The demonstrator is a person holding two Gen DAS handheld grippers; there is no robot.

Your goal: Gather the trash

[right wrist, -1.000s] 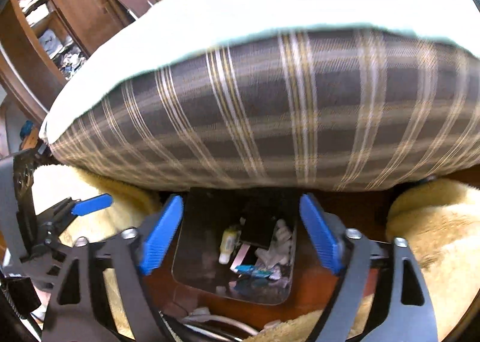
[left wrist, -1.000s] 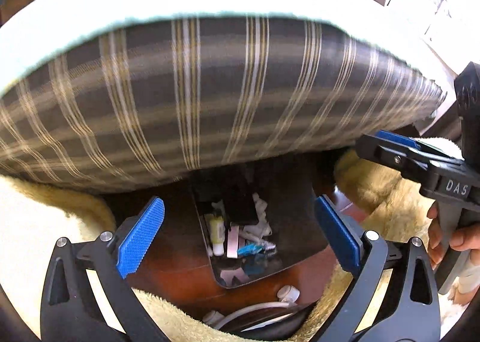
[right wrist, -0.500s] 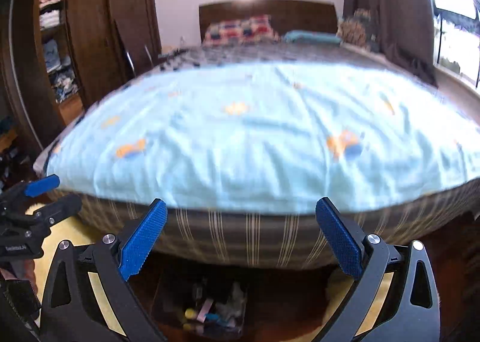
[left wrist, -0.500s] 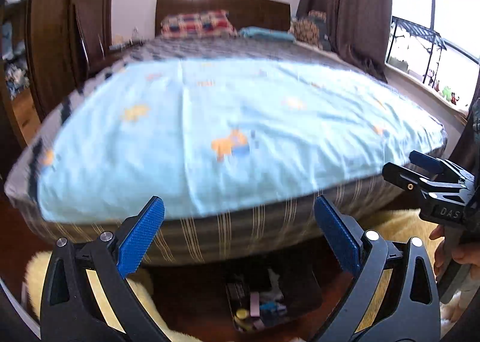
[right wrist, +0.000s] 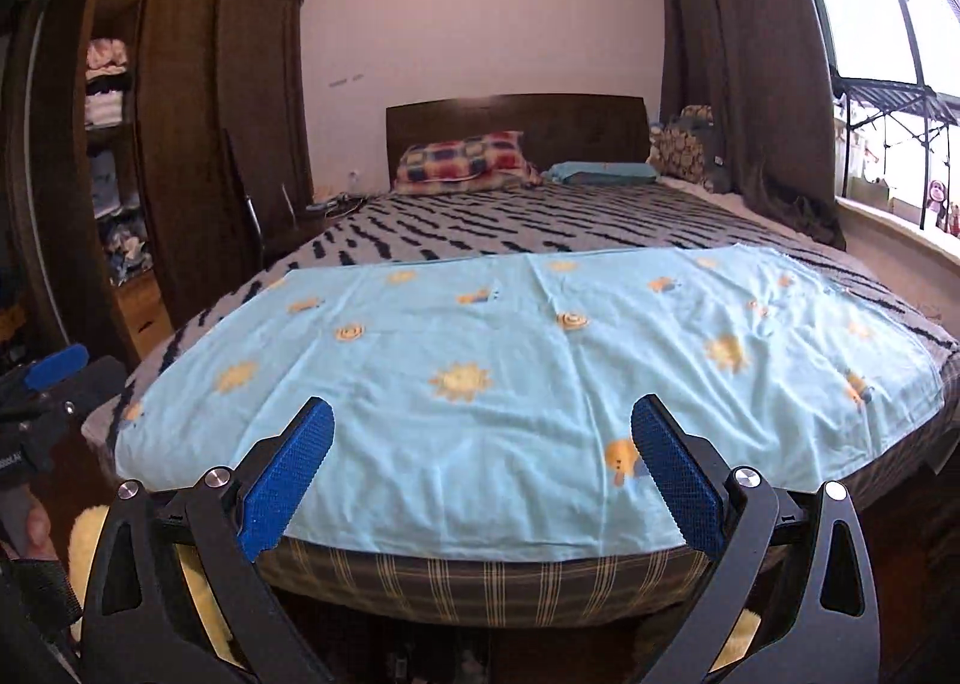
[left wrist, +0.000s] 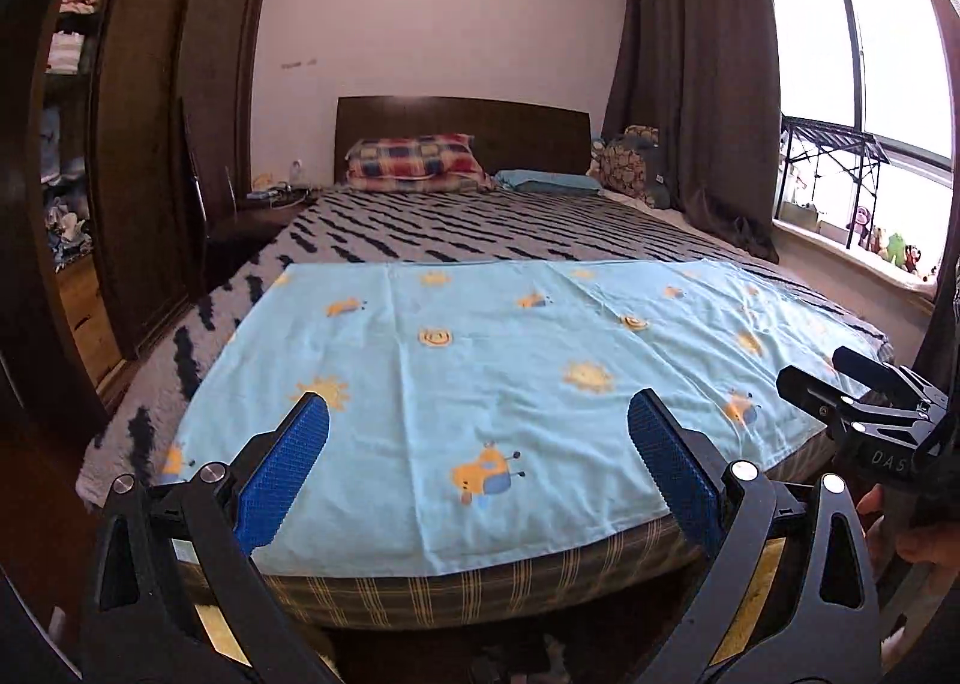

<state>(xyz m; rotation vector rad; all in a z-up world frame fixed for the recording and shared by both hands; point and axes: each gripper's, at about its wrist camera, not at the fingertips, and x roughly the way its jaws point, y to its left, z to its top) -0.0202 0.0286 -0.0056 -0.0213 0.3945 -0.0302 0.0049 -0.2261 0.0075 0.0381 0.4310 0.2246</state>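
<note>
Both tongs wide open and empty, trash barely visible under the bed.

At bottom centre, I see only a dim bit of the trash under the bed; my left gripper and right gripper hold nothing, jaws spread wide over the blue sheet.

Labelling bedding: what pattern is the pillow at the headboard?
Red, blue and cream checks on the pillow; left wrist view.

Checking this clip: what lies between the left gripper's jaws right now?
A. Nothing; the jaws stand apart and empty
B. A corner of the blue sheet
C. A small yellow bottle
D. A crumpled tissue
A: the left gripper has its blue pads spread wide with only the light blue sheet on the bed seen behind the gap, nothing pinched between them.
</note>
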